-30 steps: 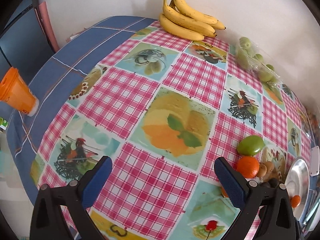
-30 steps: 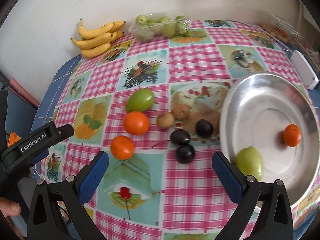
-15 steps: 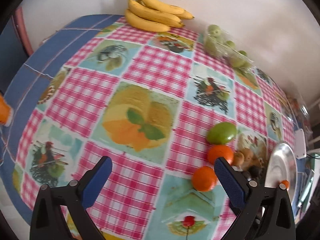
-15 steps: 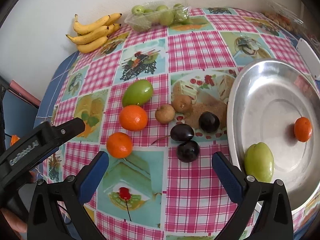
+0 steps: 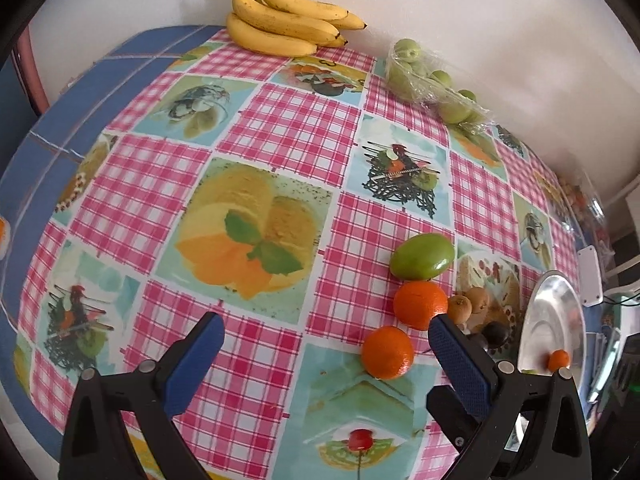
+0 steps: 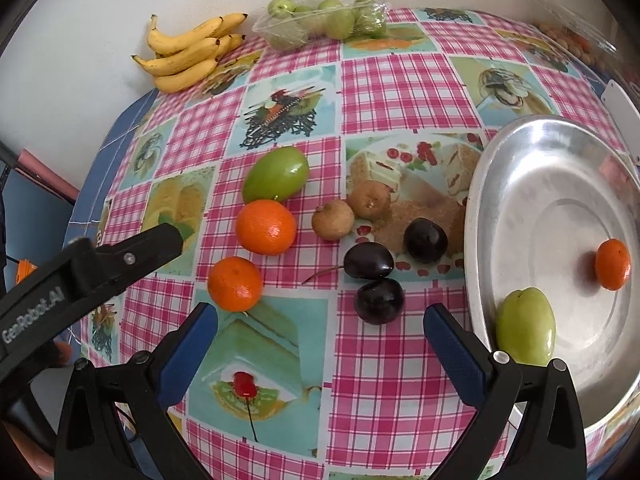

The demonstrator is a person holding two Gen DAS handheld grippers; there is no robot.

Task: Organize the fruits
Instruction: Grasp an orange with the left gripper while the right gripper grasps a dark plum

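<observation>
A silver plate (image 6: 532,168) at the right holds a green mango (image 6: 526,326) and a small orange (image 6: 612,264). Loose on the checked cloth lie a green mango (image 6: 276,174), two oranges (image 6: 266,227) (image 6: 235,284), two brown kiwis (image 6: 333,220) (image 6: 369,199) and three dark plums (image 6: 380,300). My right gripper (image 6: 320,340) is open just short of the nearest plum. My left gripper (image 5: 326,344) is open too, with the near orange (image 5: 387,353) just ahead of its right finger. The left gripper's arm (image 6: 92,268) shows at the left of the right wrist view.
A banana bunch (image 6: 188,54) and a clear pack of green fruit (image 6: 324,20) lie against the back wall. Another clear box (image 6: 576,40) and a white device (image 6: 620,104) sit at the far right. The table's blue edge (image 5: 52,120) drops off at the left.
The left gripper has swung right and forward, bringing the oranges and mango into its view. The right gripper has eased closer to the plums. Both stay open.
</observation>
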